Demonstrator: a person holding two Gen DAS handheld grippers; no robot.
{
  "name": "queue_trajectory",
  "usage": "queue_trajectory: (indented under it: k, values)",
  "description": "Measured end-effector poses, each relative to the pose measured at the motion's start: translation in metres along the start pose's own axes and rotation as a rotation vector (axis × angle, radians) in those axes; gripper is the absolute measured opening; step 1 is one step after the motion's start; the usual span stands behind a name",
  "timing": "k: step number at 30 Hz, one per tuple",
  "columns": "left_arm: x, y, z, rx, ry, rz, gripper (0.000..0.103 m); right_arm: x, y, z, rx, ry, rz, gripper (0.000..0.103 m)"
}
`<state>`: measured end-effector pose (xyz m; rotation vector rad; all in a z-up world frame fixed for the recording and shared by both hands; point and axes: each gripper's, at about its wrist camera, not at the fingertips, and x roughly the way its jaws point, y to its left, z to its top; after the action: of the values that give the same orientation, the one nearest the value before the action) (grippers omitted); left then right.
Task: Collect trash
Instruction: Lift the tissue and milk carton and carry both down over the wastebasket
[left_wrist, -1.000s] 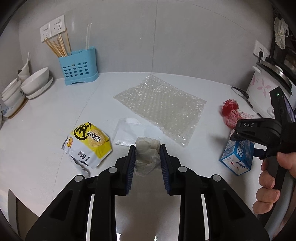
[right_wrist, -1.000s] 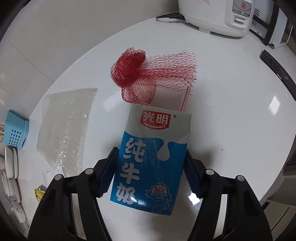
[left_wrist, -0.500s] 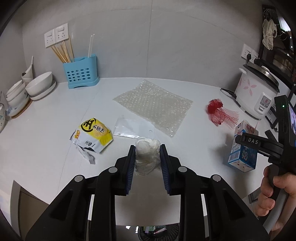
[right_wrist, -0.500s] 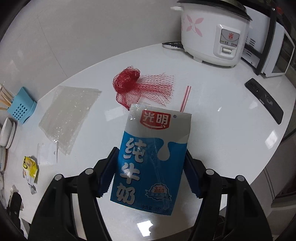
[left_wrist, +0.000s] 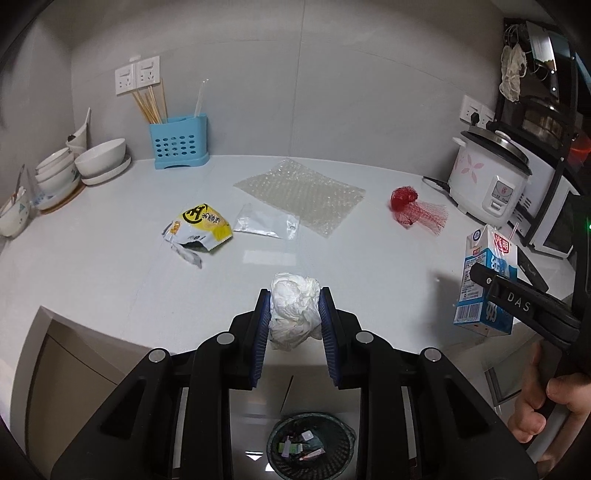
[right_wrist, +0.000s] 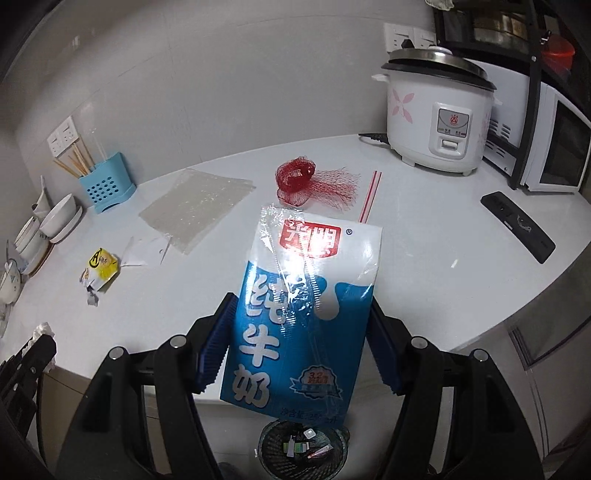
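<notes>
Left wrist cam sits off the front edge of the white countertop (left_wrist: 110, 280), angled down and toward the back wall, close over the dark mesh waste bin (left_wrist: 309, 448) on the floor. Right wrist cam does likewise from further right, yawed toward the counter's right-hand end. Both share the blue perforated utensil holder (right_wrist: 107, 188), red mesh net bag (left_wrist: 413, 210), white rice cooker (right_wrist: 439, 118) and that bin.

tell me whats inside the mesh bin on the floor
The mesh bin holds a few small scraps: white, green and pinkish bits of packaging. The milk carton covers its far rim in the right wrist view.
</notes>
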<state>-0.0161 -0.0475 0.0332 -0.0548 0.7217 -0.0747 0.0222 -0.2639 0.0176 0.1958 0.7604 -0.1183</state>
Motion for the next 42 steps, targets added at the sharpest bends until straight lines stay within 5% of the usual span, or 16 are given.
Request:
queue_trajectory:
  k: [11, 20, 42]
  values:
    - [-0.048, 0.005, -0.076, -0.008, -0.026, -0.057, 0.026, -0.068, 0.001, -0.083, -0.109, -0.107, 0.104, 0.064]
    - [-0.045, 0.013, -0.144, -0.011, 0.002, -0.056, 0.026, -0.077, 0.009, -0.166, -0.181, -0.132, 0.129, 0.064]
    - [0.147, 0.026, -0.301, -0.049, 0.272, -0.018, 0.026, 0.119, 0.001, -0.331, -0.191, 0.183, 0.105, 0.064]
